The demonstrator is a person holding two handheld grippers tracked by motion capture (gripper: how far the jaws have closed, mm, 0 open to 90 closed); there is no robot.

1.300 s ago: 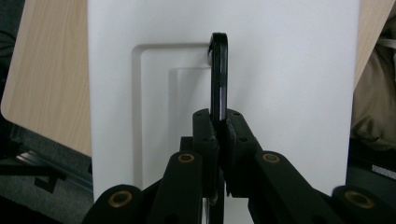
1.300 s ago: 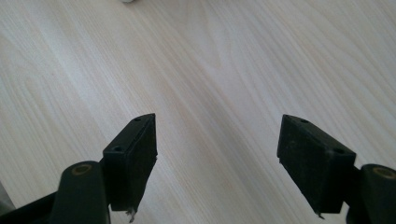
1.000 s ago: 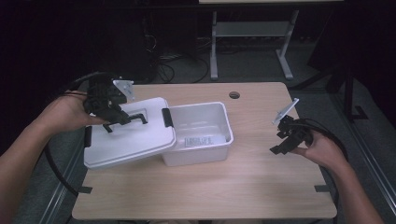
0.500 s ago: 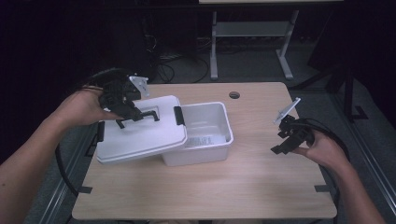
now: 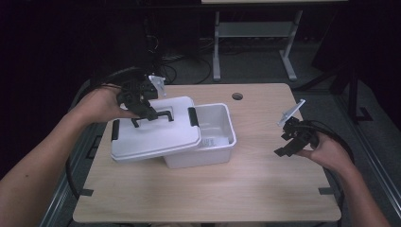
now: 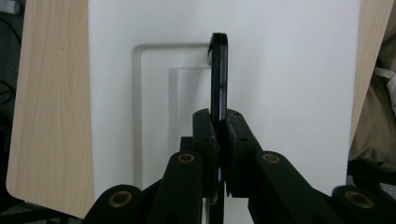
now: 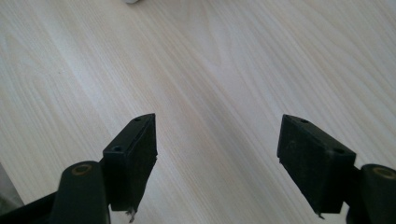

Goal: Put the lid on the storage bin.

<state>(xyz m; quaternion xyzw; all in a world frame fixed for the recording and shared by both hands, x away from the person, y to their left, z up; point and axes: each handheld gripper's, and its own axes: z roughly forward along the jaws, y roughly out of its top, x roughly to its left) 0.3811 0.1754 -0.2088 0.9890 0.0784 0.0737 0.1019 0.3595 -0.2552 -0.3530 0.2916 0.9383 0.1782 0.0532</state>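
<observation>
- From above, my left gripper (image 5: pixel 150 113) pinched the black handle (image 5: pixel 152 117) of the white lid (image 5: pixel 156 132), which lay partly over the white box (image 5: pixel 215 137); my right gripper (image 5: pixel 288 143) sat well to the right.
- Along my left gripper (image 6: pixel 218 135), its jaws clamped the handle (image 6: pixel 218 74), lid (image 6: pixel 289 84) beyond.
- My right gripper (image 7: pixel 217 158) was spread above bare table (image 7: pixel 210 60).

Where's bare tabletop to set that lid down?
Bare wood: the front strip below the white plastic bin, and between bin and right gripper. Crowded at left, where the left gripper holds the white black-handled lid over the bin.
</observation>
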